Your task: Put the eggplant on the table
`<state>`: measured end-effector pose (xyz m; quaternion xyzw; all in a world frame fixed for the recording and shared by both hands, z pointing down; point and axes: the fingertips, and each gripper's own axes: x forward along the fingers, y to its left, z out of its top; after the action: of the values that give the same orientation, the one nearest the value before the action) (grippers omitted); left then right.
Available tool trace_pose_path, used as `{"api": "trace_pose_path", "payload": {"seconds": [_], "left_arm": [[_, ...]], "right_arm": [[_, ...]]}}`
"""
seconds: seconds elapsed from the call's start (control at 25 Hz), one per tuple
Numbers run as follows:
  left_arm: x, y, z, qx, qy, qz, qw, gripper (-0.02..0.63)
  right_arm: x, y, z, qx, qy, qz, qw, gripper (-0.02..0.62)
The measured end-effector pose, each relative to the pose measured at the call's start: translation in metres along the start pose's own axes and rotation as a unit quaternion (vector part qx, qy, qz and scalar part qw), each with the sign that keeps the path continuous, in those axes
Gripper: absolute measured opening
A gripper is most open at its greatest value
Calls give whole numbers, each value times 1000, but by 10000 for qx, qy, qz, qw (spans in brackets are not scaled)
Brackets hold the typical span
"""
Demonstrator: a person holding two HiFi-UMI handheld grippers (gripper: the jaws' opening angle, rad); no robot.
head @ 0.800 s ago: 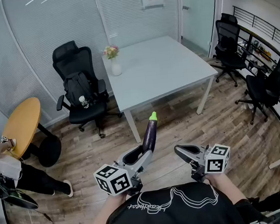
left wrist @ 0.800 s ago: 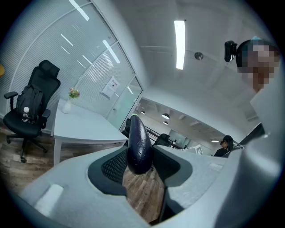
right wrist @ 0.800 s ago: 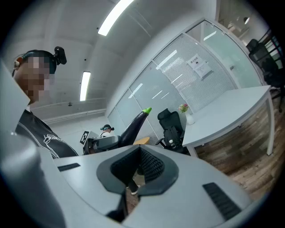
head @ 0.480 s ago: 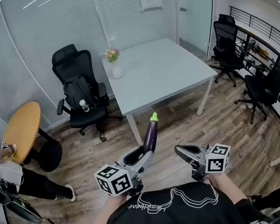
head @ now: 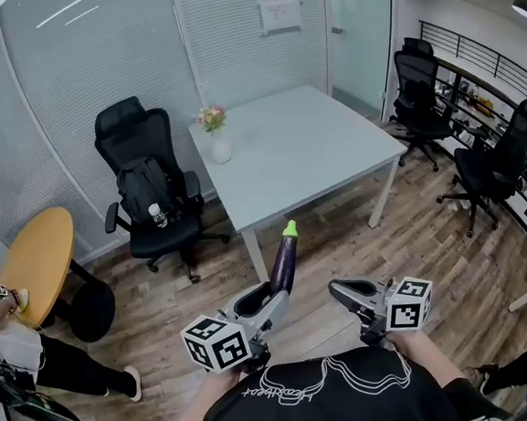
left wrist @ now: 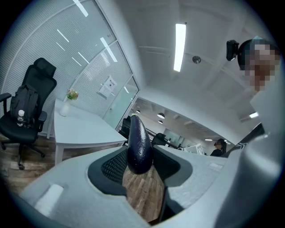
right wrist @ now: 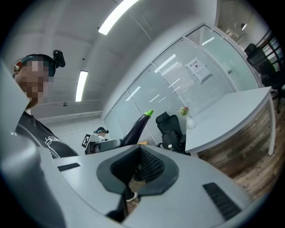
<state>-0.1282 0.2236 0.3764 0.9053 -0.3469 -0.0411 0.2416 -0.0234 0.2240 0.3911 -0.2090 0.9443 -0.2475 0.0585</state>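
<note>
While the white table (head: 306,146) stands ahead with a flower vase (head: 220,148) at its ten o'clock corner, the eggplant (head: 284,263) is off it, above the wooden floor (head: 358,242) at the table's six o'clock. Its green tip points to twelve and its lower end is clamped in the left gripper (head: 269,298). At three o'clock, the right gripper (head: 337,290) is closed, empty.

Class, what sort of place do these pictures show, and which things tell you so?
Probably an office meeting room: a white table, black swivel chairs and frosted glass walls.
</note>
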Motion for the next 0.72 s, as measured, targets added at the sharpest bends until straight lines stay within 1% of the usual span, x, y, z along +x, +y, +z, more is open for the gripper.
{"api": "trace_pose_path", "payload": {"seconds": [0.2,0.36,0.48,0.6,0.72], "left_arm": [[-19,25,4,11,24,-70,10000,187],[-29,44,3,-4,51,-73,10000,187],[-29,53,3,-108,17,-76,9999,187],[-25,60,6,-130,13,-93,9999,187],[-18,70,6,-177,35,-73,9998,187]], "right_arm": [[25,0,-11,10,-24,-155,9999,9],[38,-6,-21,148,-69,-302,9994,8],[43,-11,-26,179,46,-400,9990,8],[50,-16,-22,237,-26,-355,9991,9],[56,-27,-23,279,21,-413,9988,8]]}}
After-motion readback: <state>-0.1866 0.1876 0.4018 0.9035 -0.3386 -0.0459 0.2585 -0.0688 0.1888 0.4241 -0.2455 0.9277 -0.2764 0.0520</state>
